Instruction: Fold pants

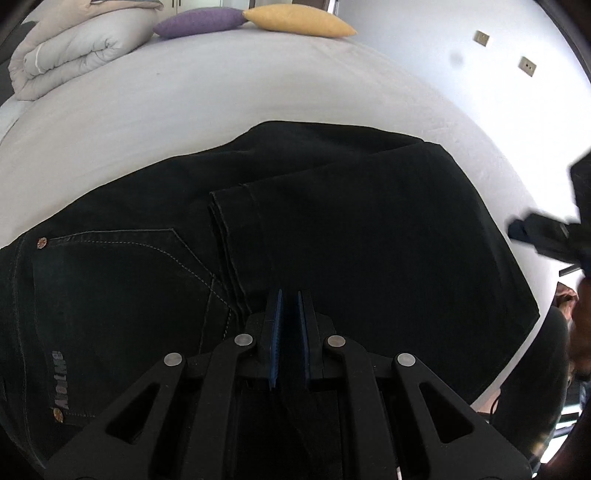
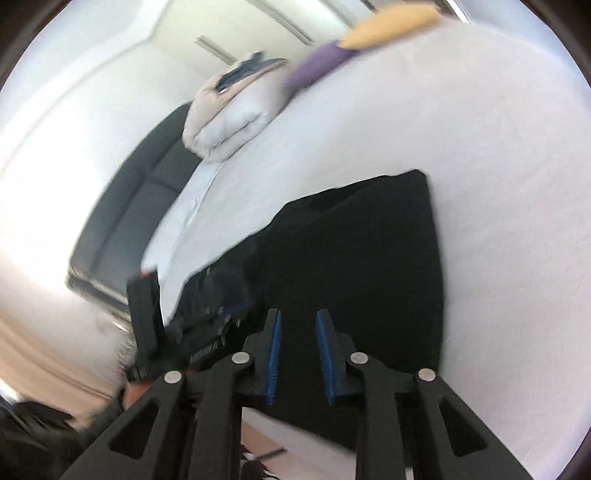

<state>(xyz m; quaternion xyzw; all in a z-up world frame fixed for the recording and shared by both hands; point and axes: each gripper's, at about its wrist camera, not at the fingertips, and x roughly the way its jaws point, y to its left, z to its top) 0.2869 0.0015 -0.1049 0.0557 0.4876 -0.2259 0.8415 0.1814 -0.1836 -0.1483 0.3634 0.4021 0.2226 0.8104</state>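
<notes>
Black jeans (image 1: 332,229) lie folded on a white bed (image 1: 184,107), legs doubled back over the seat, with the hem (image 1: 229,206) beside the back pocket (image 1: 122,269). My left gripper (image 1: 290,299) hovers over the jeans near their front edge, its blue pads a narrow gap apart with nothing between them. My right gripper (image 2: 298,321) is open and empty above the folded jeans (image 2: 351,266); the view is blurred by motion. The left gripper (image 2: 207,332) shows at its lower left. The right gripper (image 1: 543,236) shows at the right edge of the left view.
A folded white duvet (image 1: 70,48), a purple cushion (image 1: 199,22) and a yellow cushion (image 1: 299,20) lie at the far end of the bed. A dark sofa (image 2: 133,206) stands beside the bed. The bed edge runs close under the jeans on the near side.
</notes>
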